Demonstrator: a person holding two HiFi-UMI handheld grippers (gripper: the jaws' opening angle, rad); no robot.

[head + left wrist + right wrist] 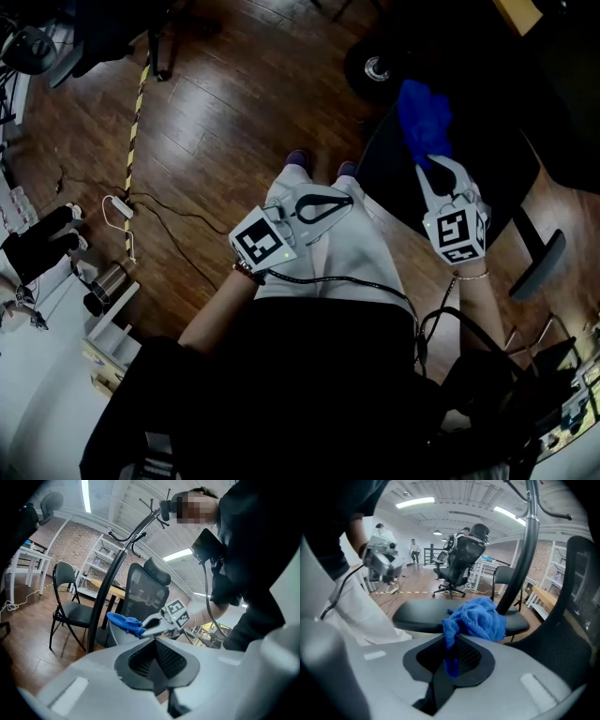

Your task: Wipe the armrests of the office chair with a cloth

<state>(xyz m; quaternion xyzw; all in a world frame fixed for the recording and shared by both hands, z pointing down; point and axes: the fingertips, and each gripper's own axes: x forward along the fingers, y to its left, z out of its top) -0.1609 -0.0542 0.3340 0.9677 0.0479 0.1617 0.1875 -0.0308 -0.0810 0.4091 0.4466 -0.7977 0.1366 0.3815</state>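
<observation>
right tool [437, 169] is clenched on a corner of the blue cloth [424, 120]. the rest of it is bunched up out front, just over the seat of the office chair [497, 159]. left tool [345, 200] is clamped shut with nothing in it, sitting over the person's lap beside the chair.

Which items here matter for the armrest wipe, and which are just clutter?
Job:
blue cloth, pinched in the right gripper
office chair
its armrest
left gripper, shut, empty

Lying about:
power strip
striped floor tape
folding chair
coat stand
</observation>
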